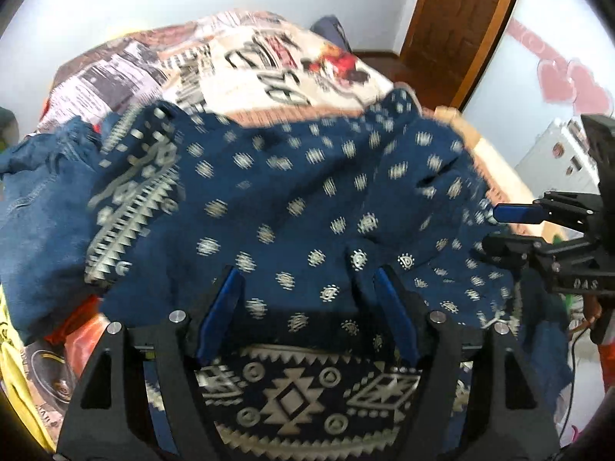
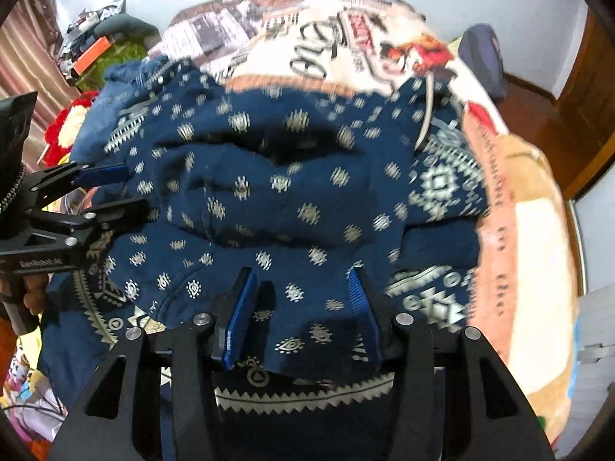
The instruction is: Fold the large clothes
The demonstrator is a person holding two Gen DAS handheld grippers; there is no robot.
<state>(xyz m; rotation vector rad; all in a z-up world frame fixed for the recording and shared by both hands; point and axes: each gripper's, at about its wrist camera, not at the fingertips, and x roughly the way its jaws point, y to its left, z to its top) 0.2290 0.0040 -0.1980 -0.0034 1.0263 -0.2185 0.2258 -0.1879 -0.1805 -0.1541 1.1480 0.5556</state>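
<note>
A large navy garment [image 1: 307,192] with pale diamond dots and a patterned border lies rumpled on the bed, also in the right wrist view [image 2: 288,199]. My left gripper [image 1: 305,284] points down over its near edge. Its jaws stand wide, with a fold of cloth lying loose between the blue pads [image 1: 221,307]. My right gripper [image 2: 301,284] hovers over the same near edge a little to the right, jaws apart, and the cloth between them is not pinched. Each gripper shows from the side in the other's view: right gripper [image 1: 499,228], left gripper [image 2: 123,190].
The bed carries a printed beige and brown blanket [image 1: 269,65]. Blue jeans [image 1: 38,211] lie at the garment's left. Bags and clutter [image 2: 96,50] pile up at the far left, and a dark cushion [image 2: 480,53] sits far right. A wooden door [image 1: 453,19] stands beyond the bed.
</note>
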